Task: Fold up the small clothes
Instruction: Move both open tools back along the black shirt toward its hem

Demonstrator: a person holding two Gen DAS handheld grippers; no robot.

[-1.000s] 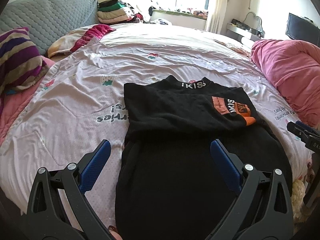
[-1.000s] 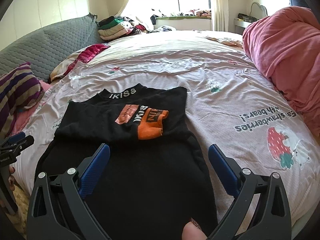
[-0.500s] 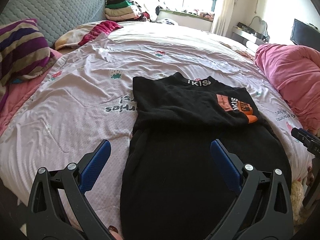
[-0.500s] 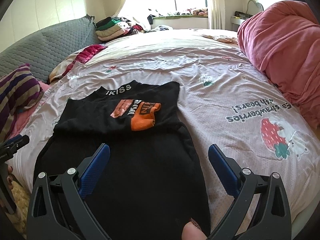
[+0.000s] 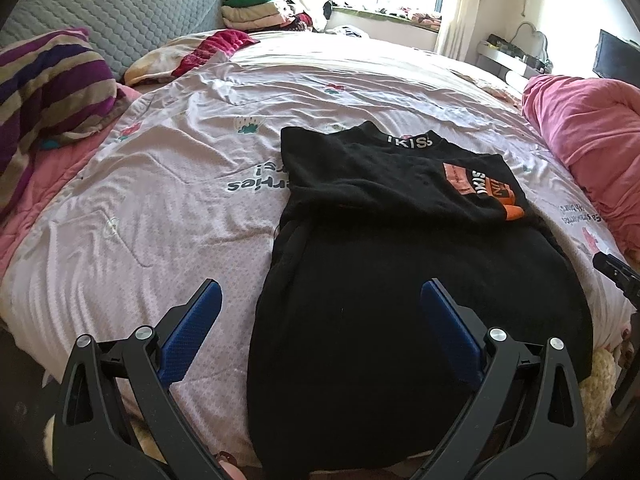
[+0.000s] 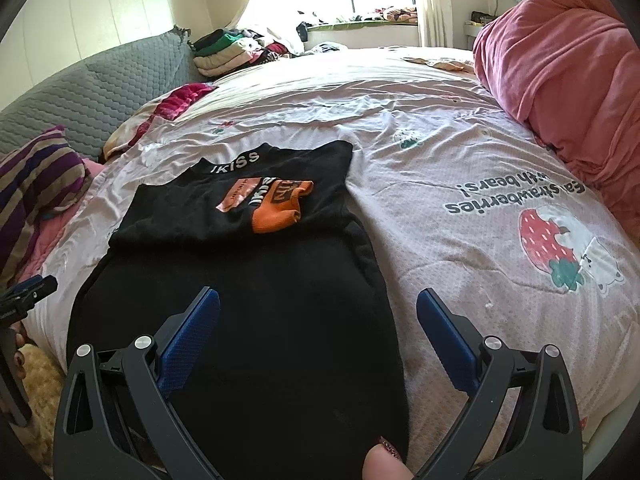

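A black top [image 5: 400,280] [image 6: 248,320] lies flat on the pink strawberry-print bedspread [image 5: 160,184] [image 6: 460,168]. Its sleeves are folded across the chest, one with an orange cuff [image 5: 514,212] [image 6: 276,218], and a white-lettered collar [image 5: 410,141] [image 6: 236,162] points away. My left gripper [image 5: 320,300] hovers open over the lower left hem, holding nothing. My right gripper [image 6: 318,304] is open above the lower right hem, also with nothing in it. Each gripper shows at the edge of the other's view.
A rolled pink duvet [image 5: 588,148] [image 6: 560,64] lies on the right side of the bed. A striped pillow [image 5: 48,92] [image 6: 36,184] and grey quilted headboard [image 5: 116,16] are at the left. Stacked folded clothes [image 5: 256,8] [image 6: 224,50] sit at the far end by the window.
Both grippers have drawn back a little from the garment and shifted slightly, so more bedspread shows. Both stay open; the top has not moved.
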